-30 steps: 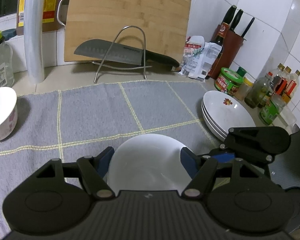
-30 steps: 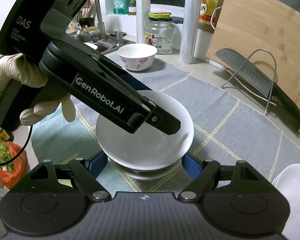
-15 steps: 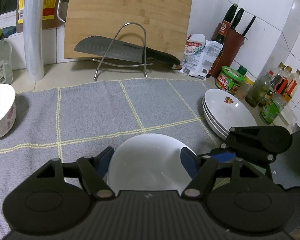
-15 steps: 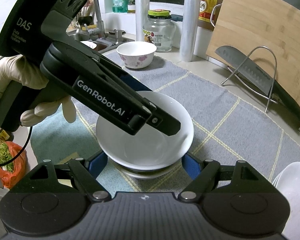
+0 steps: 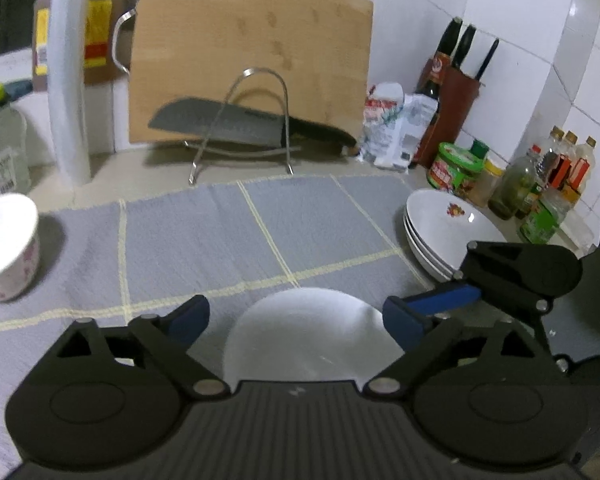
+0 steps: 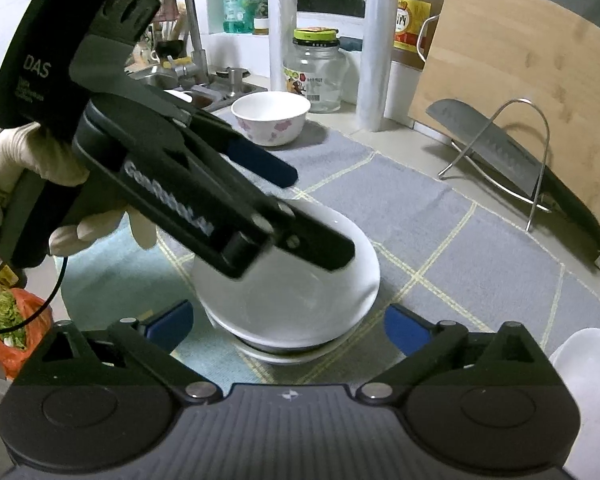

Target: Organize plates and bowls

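Grippers (image 5: 296, 318) (image 6: 288, 326) opening, angled down around white bowl (image 6: 296, 296)

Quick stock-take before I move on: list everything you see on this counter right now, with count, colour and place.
plain bowls: two, white, nested on the mat between both claws
floral bowl: one, white with pink flowers, mat corner near the sink
plates: three stacked, white, right edge of the mat
mat: one, grey with yellow lines, covering the counter
cutting board: one, wooden, leaning at the back
cleaver: one, dark, on the wire rack
glass jar: one, clear, yellow-green lid, behind the floral bowl
knife block: one, brown, by the tiled wall
condiment bottles: several, mixed colours, right corner
left claw: jaws opening, clear of the bowl
right claw: jaws opening, clear of the bowl
gloved hand: one, pale, holding the left claw
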Available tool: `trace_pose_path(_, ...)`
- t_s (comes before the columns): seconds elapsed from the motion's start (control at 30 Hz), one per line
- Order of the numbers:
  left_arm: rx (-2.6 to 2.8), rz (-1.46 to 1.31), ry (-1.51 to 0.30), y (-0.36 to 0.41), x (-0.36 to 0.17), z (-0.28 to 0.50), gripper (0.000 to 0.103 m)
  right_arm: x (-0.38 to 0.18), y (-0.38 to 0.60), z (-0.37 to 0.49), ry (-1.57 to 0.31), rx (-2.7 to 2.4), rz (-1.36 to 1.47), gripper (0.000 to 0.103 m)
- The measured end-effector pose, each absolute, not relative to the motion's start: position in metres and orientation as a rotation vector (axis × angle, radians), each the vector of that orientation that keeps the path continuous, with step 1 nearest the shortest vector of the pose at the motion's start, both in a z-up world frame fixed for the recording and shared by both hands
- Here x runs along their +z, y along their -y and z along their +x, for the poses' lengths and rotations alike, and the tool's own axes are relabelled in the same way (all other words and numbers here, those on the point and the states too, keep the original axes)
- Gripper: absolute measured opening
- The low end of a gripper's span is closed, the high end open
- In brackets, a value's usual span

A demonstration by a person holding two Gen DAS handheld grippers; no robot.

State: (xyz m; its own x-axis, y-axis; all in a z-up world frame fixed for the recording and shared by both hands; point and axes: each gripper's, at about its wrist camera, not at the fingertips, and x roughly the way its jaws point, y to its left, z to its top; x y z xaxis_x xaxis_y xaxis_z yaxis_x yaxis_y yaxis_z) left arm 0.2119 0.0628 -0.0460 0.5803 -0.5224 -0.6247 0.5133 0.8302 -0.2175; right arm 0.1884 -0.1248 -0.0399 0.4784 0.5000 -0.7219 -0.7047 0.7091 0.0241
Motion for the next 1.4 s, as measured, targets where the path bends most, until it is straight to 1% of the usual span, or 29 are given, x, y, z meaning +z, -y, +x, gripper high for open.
trace_pose_path(0.33,-0.518,-0.029,-0.670,-0.095,-0.036,0.209,0.095,-0.030,0.122,0.187,-0.753,0.728,-0.290,0.103)
trace_pose_path(0.77,-0.389,-0.052,-0.645,-0.140,-0.030,0.202,0.095,-0.023,0.110,0.195,-0.713,0.716,-0.279,0.103)
trace_pose_path(1.03,-0.216,-0.123,-0.692,-0.157,-0.031,0.199,0.097,-0.016,0.107,0.208,-0.648,0.839,-0.309,0.103)
trace_pose_path(1.2,-0.165,-0.103,-0.688,-0.169,-0.027,0.203,0.096,-0.011,0.096,0.218,-0.622,0.859,-0.325,0.103)
trace_pose_path(1.4,-0.186,-0.085,-0.672,-0.192,-0.025,0.225,0.096,-0.007,0.072,0.239,-0.611,0.833,-0.332,0.103)
